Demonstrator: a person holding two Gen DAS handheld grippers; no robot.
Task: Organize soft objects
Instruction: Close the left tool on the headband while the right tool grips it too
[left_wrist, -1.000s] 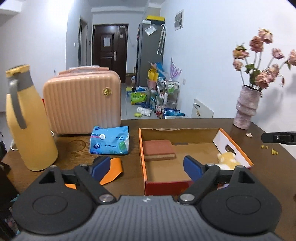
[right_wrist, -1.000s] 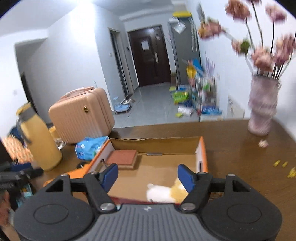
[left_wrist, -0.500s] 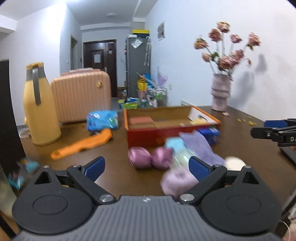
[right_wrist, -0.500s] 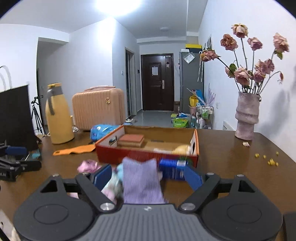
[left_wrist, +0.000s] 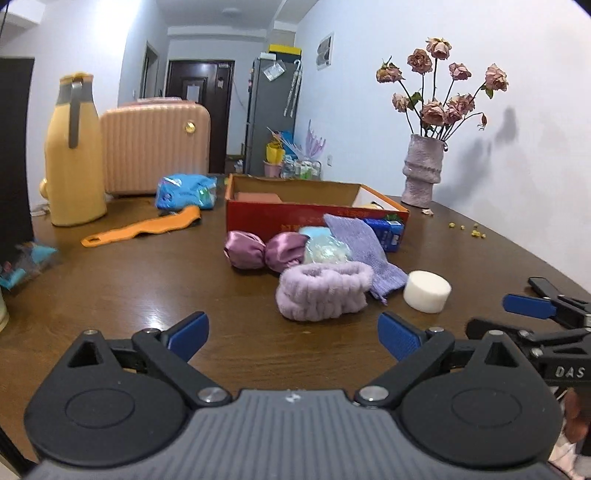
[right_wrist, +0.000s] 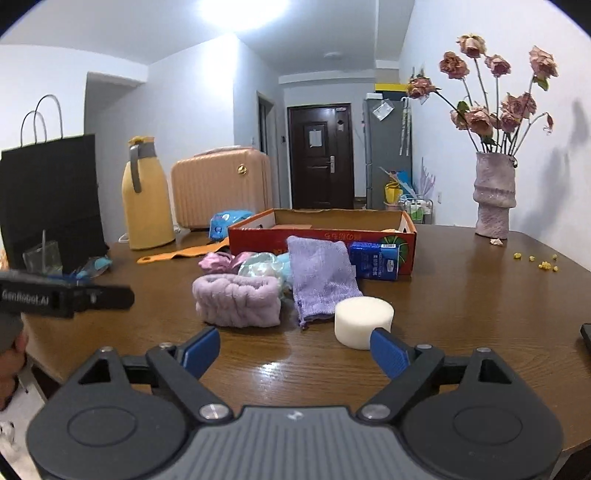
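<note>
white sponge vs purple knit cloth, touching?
Apart. The left wrist view shows a strip of bare table between the white sponge and the purple knit cloth. In the right wrist view they overlap, so that view settles nothing.

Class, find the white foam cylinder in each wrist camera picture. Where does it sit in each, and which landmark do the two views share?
Left wrist view: white foam cylinder, right of centre, beside the fluffy purple headband.
Right wrist view: white foam cylinder, just right of centre, by the right fingertip of the tongs.
Shared landmark: the red cardboard box behind it.
</note>
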